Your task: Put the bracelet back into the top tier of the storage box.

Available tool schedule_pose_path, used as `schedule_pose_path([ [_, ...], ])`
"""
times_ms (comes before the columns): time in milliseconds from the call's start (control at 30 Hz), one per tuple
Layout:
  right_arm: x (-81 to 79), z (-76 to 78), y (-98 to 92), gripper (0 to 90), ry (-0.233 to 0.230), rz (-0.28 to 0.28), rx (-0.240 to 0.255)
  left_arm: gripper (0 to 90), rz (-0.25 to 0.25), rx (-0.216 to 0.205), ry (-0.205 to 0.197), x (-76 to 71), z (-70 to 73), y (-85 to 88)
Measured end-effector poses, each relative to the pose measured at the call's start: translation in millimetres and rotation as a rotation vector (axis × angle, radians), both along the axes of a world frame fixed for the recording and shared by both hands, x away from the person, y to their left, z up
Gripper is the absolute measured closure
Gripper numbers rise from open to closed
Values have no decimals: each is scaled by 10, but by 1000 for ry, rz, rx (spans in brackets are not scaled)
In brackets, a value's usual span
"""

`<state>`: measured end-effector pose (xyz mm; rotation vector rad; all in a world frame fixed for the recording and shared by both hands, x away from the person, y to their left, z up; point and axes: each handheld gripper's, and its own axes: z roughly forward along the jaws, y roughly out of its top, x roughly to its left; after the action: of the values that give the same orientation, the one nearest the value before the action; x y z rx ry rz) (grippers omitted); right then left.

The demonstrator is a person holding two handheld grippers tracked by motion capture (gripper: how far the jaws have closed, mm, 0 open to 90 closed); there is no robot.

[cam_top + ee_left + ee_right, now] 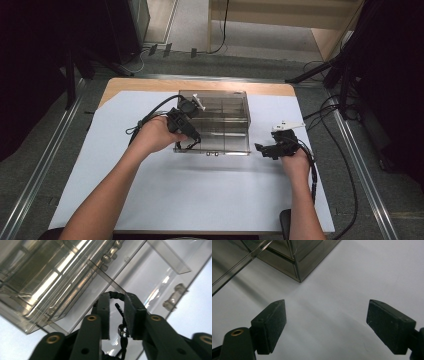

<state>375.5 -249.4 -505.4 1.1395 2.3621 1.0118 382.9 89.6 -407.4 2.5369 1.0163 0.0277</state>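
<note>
Clear acrylic box [220,122] near the middle of the white-covered bench [200,195], its thin transparent lid panel [110,281] between the left claw's pads.

Smoky and see-through, the box has inner dividers and small hinge hardware along its front edge. The left claw [117,315], at the box's front-left corner, has its pads nearly together about the lid panel's edge; whether they press it I cannot tell. The right claw [325,325] is spread wide over bare bench just right of the box, gripping nothing. The step looks like swinging the lid; next calls for a steady arc about the hinges while the box stays put.
</note>
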Motion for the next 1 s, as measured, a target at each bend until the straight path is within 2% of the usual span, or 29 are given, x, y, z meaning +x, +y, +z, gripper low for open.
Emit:
schedule_pose_path([
  [133, 0, -2, 2, 171, 4, -2, -4, 668, 15, -20, -4, -28, 75, 87],
  [267, -2, -2, 6, 171, 4, -1, -7, 542, 27, -25, -3, -56, 121, 182],
  [300, -4, -2, 6, 171, 7, -2, -7, 529, 27, -46, -8, -88, 136, 240],
  [333, -4, -4, 5, 171, 9, -3, -8, 511, 27, -46, -8, -88, 136, 240],
  [400, -4, -7, 4, 171, 12, -4, -9, 499, 35, -63, 4, -131, 133, 319],
  [533, -3, -9, 6, 171, 13, -5, -11, 482, 46, -67, 2, -162, 137, 381],
  [633, -5, -9, 10, 171, 13, 0, -18, 437, 60, -63, -8, -190, 158, 448],
  [700, -4, -14, 16, 171, 17, 0, -19, 407, 80, -76, -20, -217, 174, 489],
  [767, -5, -18, 22, 171, 20, 1, -27, 389, 92, -48, -30, -256, 184, 552],
  [900, -9, -17, 27, 171, 20, 3, -33, 379, 104, -66, -30, -294, 186, 615],
  [1000, -12, -18, 34, 170, 24, 1, -34, 371, 109, -60, -38, -329, 183, 670],
])
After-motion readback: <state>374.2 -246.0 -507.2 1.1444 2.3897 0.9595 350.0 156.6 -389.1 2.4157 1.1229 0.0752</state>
